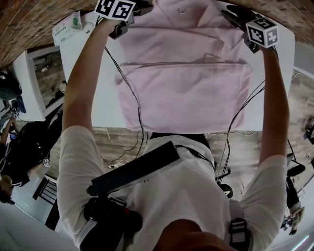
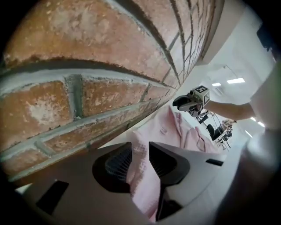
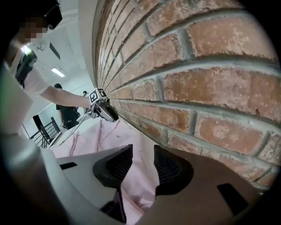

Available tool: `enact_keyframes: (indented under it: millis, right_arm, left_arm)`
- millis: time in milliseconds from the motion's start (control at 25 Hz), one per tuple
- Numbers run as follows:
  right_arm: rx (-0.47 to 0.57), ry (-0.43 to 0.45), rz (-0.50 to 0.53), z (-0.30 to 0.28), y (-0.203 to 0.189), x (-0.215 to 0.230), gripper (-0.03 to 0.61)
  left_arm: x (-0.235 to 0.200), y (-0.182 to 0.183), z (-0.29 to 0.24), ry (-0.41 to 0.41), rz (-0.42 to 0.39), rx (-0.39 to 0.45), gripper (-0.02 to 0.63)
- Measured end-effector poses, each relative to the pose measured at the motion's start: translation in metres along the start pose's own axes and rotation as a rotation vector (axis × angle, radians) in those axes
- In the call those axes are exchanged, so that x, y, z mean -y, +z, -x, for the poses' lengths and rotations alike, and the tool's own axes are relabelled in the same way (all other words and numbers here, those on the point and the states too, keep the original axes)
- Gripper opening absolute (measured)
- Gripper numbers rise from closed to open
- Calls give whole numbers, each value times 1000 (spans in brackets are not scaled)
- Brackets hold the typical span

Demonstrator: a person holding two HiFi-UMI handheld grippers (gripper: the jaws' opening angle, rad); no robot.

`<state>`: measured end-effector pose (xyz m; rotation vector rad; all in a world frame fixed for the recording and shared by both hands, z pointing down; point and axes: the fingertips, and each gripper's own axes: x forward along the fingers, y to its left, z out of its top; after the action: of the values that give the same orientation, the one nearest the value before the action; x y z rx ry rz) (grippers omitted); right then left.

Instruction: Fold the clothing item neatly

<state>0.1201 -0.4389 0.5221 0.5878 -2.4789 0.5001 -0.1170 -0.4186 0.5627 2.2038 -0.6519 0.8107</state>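
A pale pink collared shirt (image 1: 181, 73) lies on the white table (image 1: 100, 98), its lower part folded up over the body and its collar toward the brick wall. My left gripper (image 1: 143, 8) is at the shirt's far left corner and my right gripper (image 1: 230, 12) at its far right corner. In the left gripper view the jaws (image 2: 138, 154) stand apart with a ridge of pink cloth (image 2: 140, 176) between them. In the right gripper view the jaws (image 3: 142, 162) are parted too, with shirt cloth (image 3: 138, 184) lying loose in the gap.
A brick wall (image 1: 29, 19) runs along the table's far edge, close in front of both grippers (image 2: 66, 66) (image 3: 197, 66). A white and green box (image 1: 68, 27) sits at the table's far left corner. Cables (image 1: 135, 108) hang from both grippers across the shirt and table.
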Motion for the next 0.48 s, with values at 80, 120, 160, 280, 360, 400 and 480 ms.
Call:
enact_keyframes:
  millis: [80, 120, 160, 280, 360, 400, 480]
  right_arm:
    - [1, 24, -28, -8, -6, 11, 133]
    - [1, 46, -47, -13, -8, 14, 133]
    - [3, 72, -66, -17, -7, 15, 133]
    - [-5, 140, -107, -26, 4, 7, 133]
    - [-37, 158, -109, -33, 4, 4, 133]
    - [-54, 161, -100, -37, 4, 2, 133]
    - [-83, 164, -81, -44, 5, -4, 132]
  left_arm:
    - [3, 3, 0, -15, -4, 5, 103]
    - [4, 4, 1, -16, -12, 8, 103]
    - [6, 5, 2, -15, -24, 12, 103]
    - [11, 8, 6, -5, -65, 25, 103]
    - [14, 10, 8, 1, -92, 33, 103]
    - [16, 11, 9, 4, -104, 36, 103]
    - [19, 14, 11, 6, -126, 43, 103]
